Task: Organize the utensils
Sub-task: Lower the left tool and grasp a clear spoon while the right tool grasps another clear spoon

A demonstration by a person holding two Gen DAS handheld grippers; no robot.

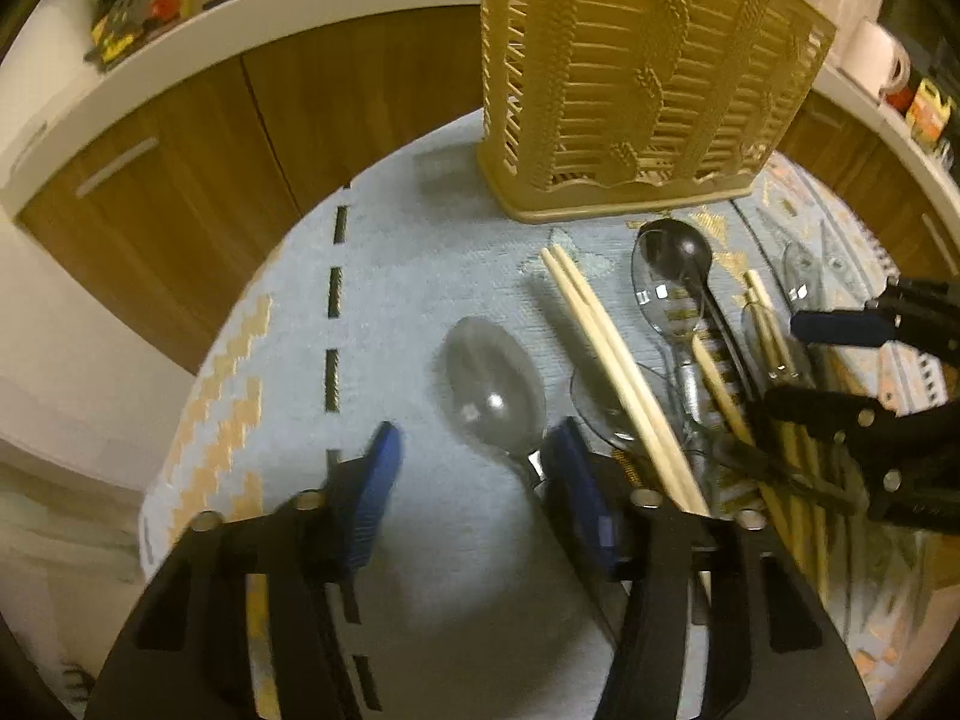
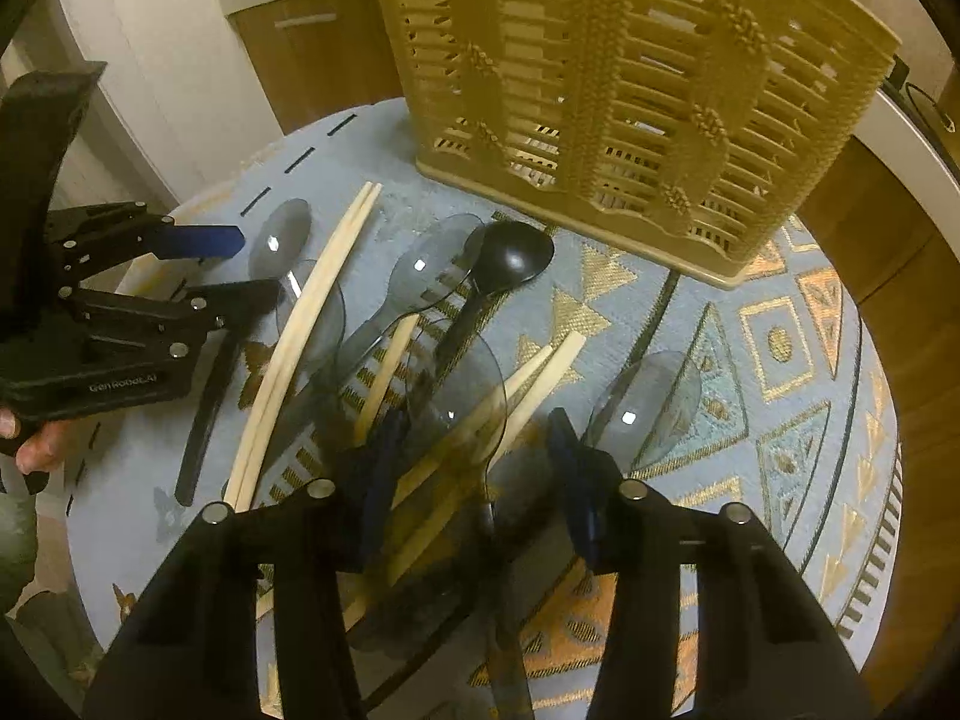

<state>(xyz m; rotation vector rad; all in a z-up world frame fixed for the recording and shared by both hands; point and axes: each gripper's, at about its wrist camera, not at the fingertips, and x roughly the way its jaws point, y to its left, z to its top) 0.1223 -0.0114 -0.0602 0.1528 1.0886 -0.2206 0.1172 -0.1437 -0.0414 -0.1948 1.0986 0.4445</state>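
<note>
A heap of utensils lies on the round table's light blue patterned cloth [image 1: 384,312]: clear plastic spoons, pale chopsticks [image 1: 606,360] and a black spoon [image 1: 678,252]. My left gripper [image 1: 477,474] is open, its blue pads either side of one clear spoon [image 1: 492,390]; the spoon's neck runs under the right pad. My right gripper [image 2: 474,468] is open over the heap, with a clear spoon [image 2: 462,384] and chopsticks [image 2: 528,384] between its fingers. A beige slotted utensil holder [image 2: 600,90] stands upright behind the heap. Each gripper shows at the side of the other's view.
Brown cabinet doors [image 1: 180,192] under a white counter curve round the table's far side. A white mug [image 1: 876,60] and packets sit on the counter at right. Another clear spoon [image 2: 648,408] lies right of my right gripper. A person's hand [image 2: 36,438] holds the left gripper.
</note>
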